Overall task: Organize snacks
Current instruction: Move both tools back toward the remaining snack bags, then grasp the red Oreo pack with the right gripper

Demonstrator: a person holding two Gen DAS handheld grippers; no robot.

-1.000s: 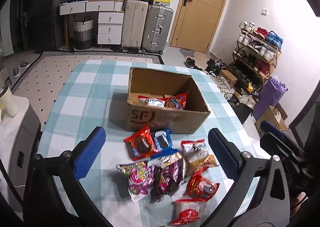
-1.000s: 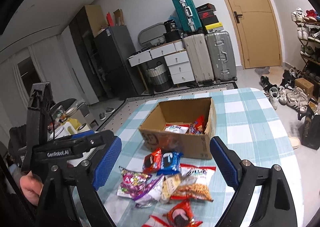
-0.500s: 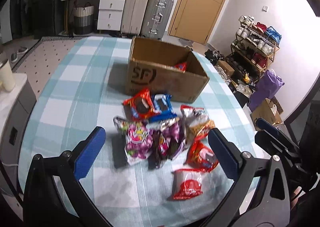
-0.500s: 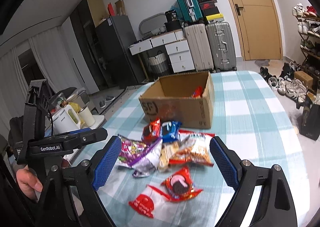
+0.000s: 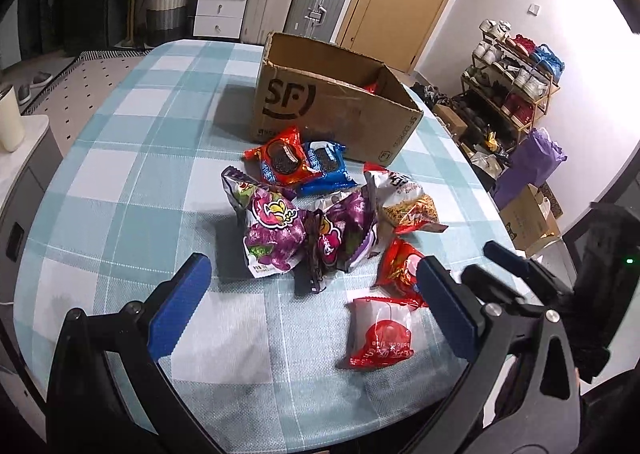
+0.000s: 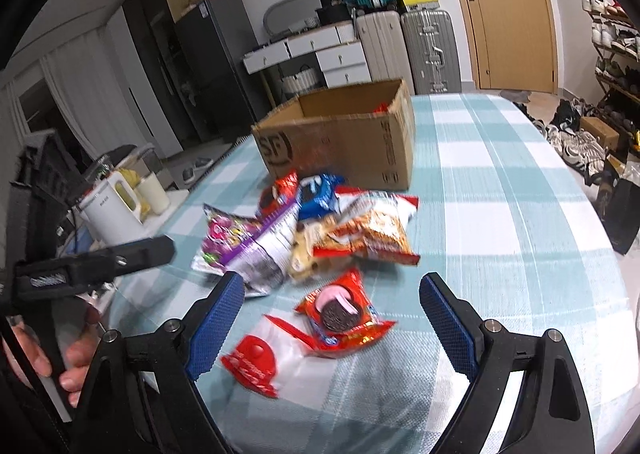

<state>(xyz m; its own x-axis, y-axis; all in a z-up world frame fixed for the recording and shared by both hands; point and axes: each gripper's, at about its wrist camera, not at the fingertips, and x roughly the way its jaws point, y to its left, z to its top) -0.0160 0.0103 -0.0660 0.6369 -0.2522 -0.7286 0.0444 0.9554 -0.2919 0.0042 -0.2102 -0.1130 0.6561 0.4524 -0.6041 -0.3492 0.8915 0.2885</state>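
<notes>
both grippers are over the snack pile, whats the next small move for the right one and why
Probably ease the right gripper down and forward onto the red cookie packet and close on it. Its jaws stand open and empty with that packet lying loose on the tablecloth right between the fingertips, nearest of the pile, and the cardboard box beyond is open to receive it.

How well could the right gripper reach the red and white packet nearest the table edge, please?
Probably well: the right gripper is open, and the red and white packet lies flat just ahead, nothing on top.
</notes>
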